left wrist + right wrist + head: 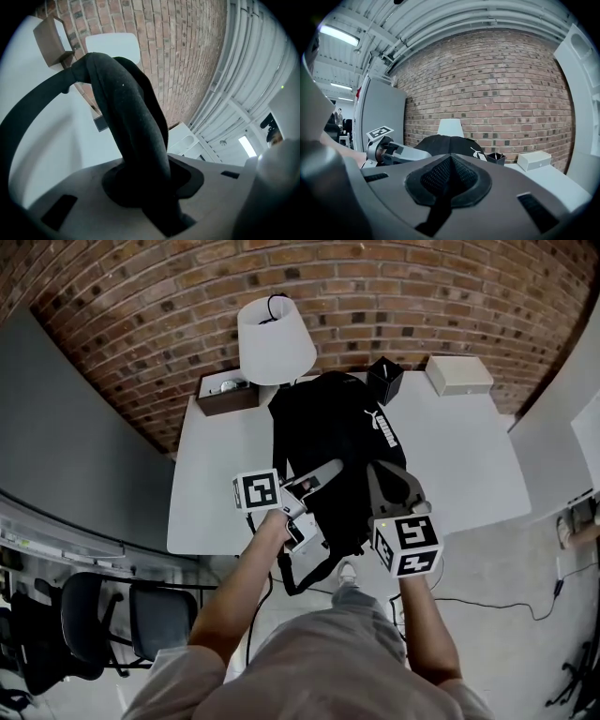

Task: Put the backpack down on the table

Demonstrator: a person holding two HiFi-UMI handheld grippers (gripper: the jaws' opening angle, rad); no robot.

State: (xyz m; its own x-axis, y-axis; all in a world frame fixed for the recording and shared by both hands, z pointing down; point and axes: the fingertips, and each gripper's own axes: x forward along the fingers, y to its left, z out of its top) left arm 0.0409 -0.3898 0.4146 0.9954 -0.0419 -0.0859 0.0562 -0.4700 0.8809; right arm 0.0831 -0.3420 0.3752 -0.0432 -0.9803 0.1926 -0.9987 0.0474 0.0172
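The left gripper (pixel 325 472) is clamped on a padded strap (pixel 136 140) — plain only in its own view; the right gripper (pixel 382 482) pinches black mesh (pixel 449 180). The backpack (pixel 333 427) hangs mid-frame over the white table (pixel 216 493); beyond, a black cup (pixel 385 381) — contents unclear.

Backpack (pixel 333 442): near end hid behind left gripper (pixel 323 472) & right gripper (pixel 380 474), so can't tell if it rests on table (pixel 216 493) or hangs off the edge. Lamp (pixel 274 338): base hid under its shade. Shiny item (pixel 228 386) on brown box (pixel 225 401): too small to ID. Left gripper view: strap (pixel 131 122) covers the gap btw jaws, lower end cut by bottom edge. Right gripper view: black mesh (pixel 449 180) btw jaws, which part of the pack unclear. Chair (pixel 37 643) cut by left edge.
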